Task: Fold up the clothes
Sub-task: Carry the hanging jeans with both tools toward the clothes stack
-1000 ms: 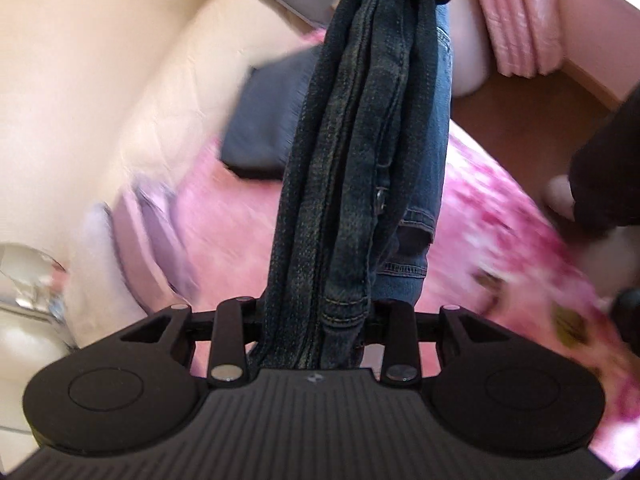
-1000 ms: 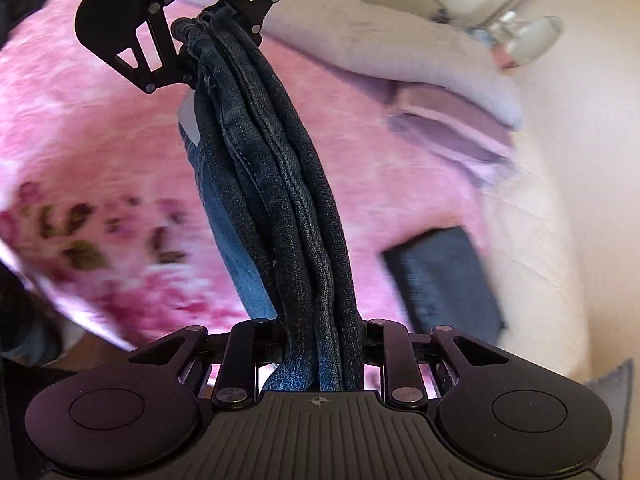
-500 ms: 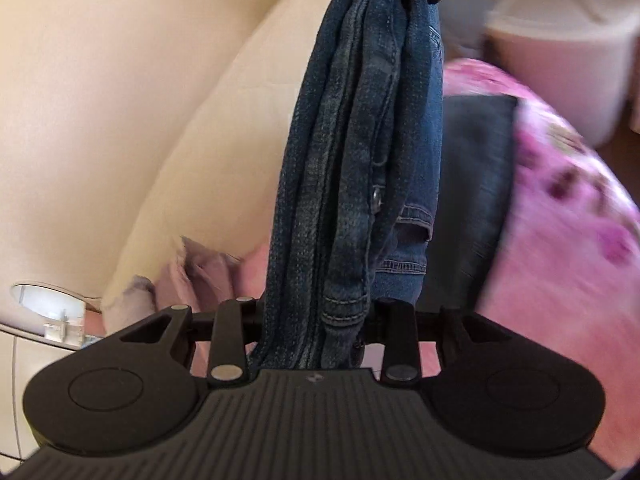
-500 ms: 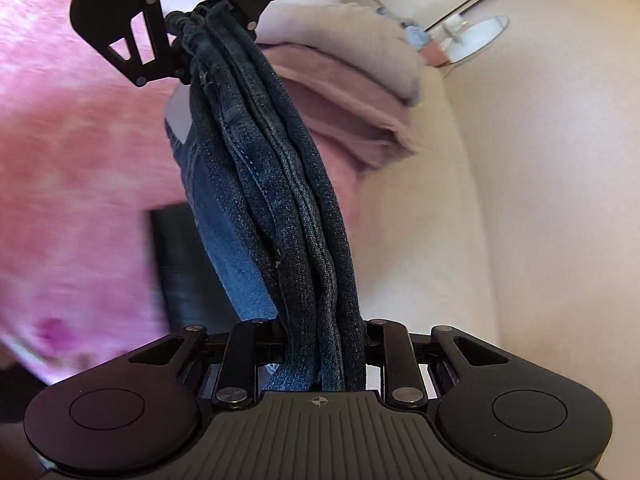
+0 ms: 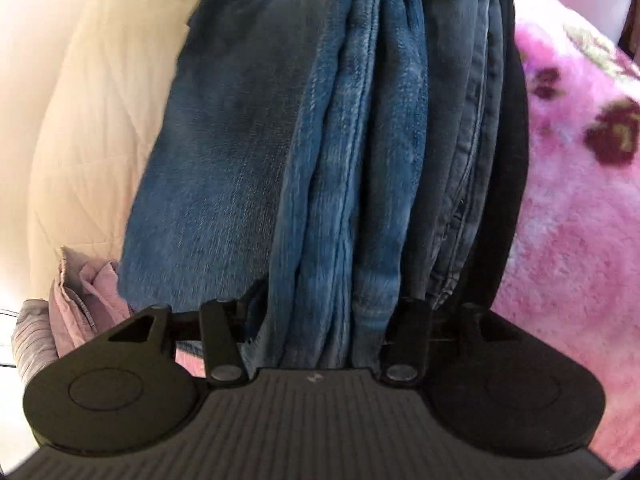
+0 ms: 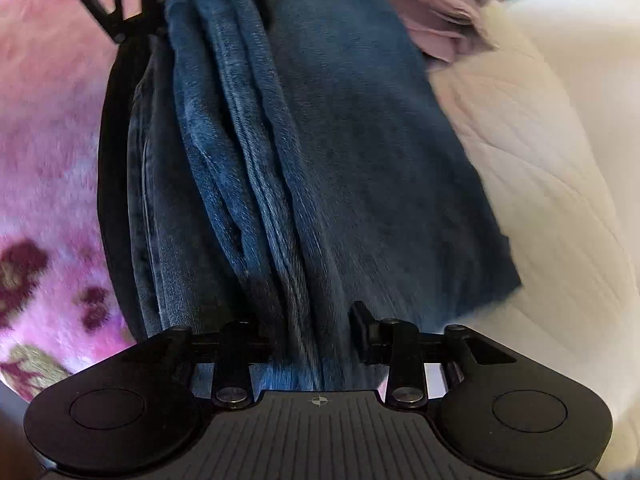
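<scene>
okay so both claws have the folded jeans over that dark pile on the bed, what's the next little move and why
Probably lower both claws together, then let go. The left claw and right claw each clamp an end of the bunched jeans, which hang right above the dark folded garment on the pink blanket, one flap already spread flat.

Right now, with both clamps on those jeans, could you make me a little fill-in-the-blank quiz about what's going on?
1. Both the left gripper and the right gripper are shut on the ____.
2. The blanket with the flower print is mostly ____ in colour.
3. Under the jeans lies a folded ____ garment.
4. The quilt beside the jeans is ____ coloured.

Missing words: jeans; pink; black; cream
</scene>
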